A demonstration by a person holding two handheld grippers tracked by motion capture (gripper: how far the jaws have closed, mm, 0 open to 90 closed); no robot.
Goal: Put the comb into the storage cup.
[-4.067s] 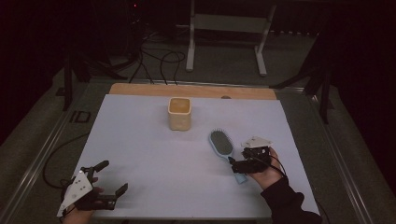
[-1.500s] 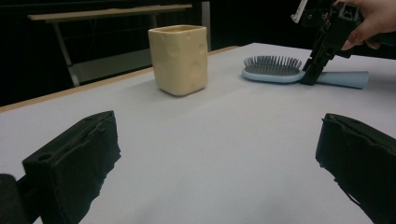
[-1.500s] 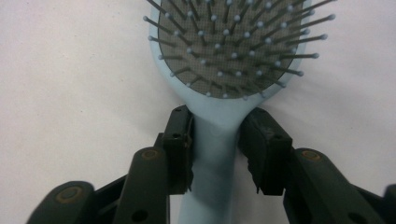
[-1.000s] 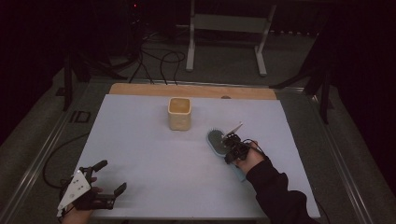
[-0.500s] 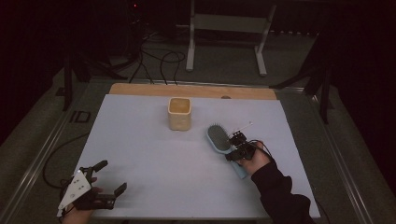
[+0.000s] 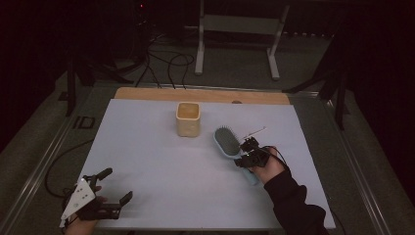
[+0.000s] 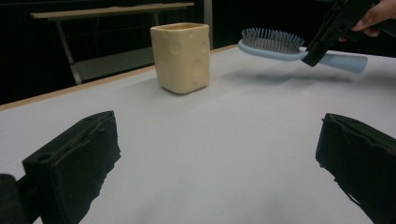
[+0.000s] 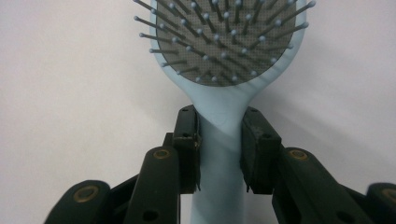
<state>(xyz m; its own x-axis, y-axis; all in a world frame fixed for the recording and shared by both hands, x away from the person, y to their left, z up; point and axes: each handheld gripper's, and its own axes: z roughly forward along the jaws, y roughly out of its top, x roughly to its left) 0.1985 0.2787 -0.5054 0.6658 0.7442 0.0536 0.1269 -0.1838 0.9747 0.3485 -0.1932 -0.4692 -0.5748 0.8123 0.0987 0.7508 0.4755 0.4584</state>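
A light blue hairbrush (image 6: 226,141) with grey bristles facing up is at the table's right middle. My right gripper (image 6: 244,156) is shut on its handle just below the head; in the right gripper view both pads (image 8: 254,140) press the sides of the hairbrush (image 8: 224,42). In the left gripper view the hairbrush (image 7: 271,44) hangs a little above the table with its shadow beneath, held by the right gripper (image 7: 322,42). My left gripper (image 6: 117,184) rests open at the near left corner with nothing between its fingers (image 7: 74,163).
A cream square cup (image 6: 188,119) stands upright at the table's far middle, left of the brush head, and also appears ahead in the left gripper view (image 7: 180,56). The white table top (image 6: 161,161) ends in a wooden strip (image 6: 147,94) at the back. Cables and a stand lie beyond.
Since the oldest frame my right gripper has shifted up the handle toward the brush head and holds it. Over the last second it drifted only slightly. The left gripper stayed put.
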